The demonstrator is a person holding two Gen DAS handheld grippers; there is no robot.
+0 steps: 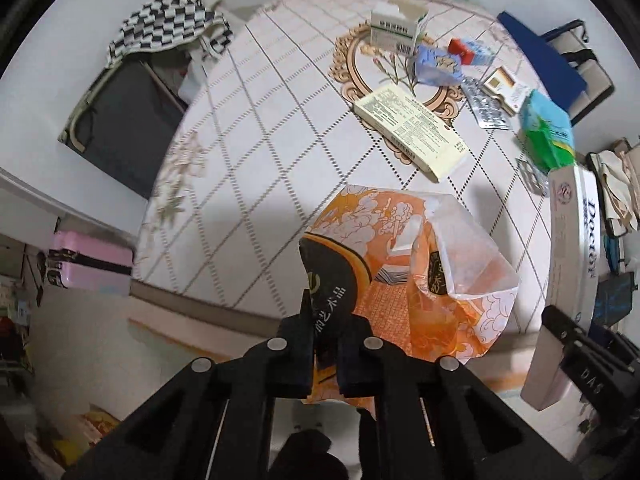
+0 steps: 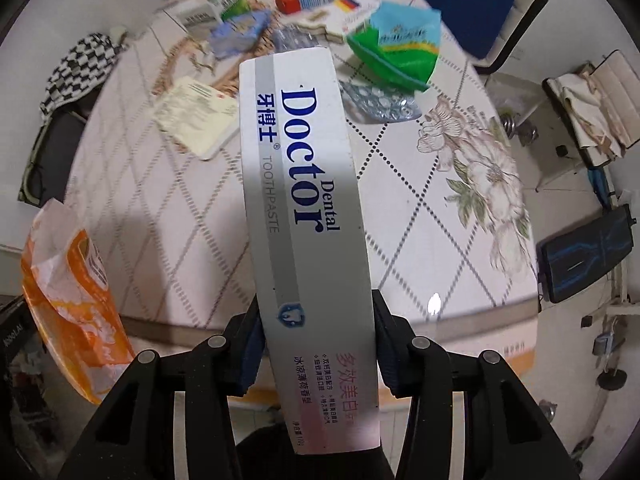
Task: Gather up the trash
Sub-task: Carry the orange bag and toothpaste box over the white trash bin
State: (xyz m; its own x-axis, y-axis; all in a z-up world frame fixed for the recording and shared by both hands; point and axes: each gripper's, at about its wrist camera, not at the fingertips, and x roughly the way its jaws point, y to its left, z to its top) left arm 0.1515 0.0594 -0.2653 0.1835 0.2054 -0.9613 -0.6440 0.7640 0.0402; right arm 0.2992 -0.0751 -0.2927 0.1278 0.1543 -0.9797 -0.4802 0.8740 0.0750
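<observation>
Left claw (image 1: 325,344) pinches an orange paper bag (image 1: 404,276) above the desk (image 1: 248,152); right claw (image 2: 318,344) grips a toothpaste box (image 2: 304,200), medicine packets scattered beyond

The toothpaste box (image 2: 308,216) carries the clearest print: "Doctor" in large blue letters, "Dental" in smaller ones beside it, "TOOTHPASTE" in grey capitals, the blue Chinese characters "牙博士", and pink characters "多效美白" at its near end. In the left wrist view the same box, at the right edge, shows "Doctor". The orange paper bag (image 1: 404,276) bears Chinese characters on its black patch, "艺术品" readable. Print on the far boxes is too small to read.
</observation>
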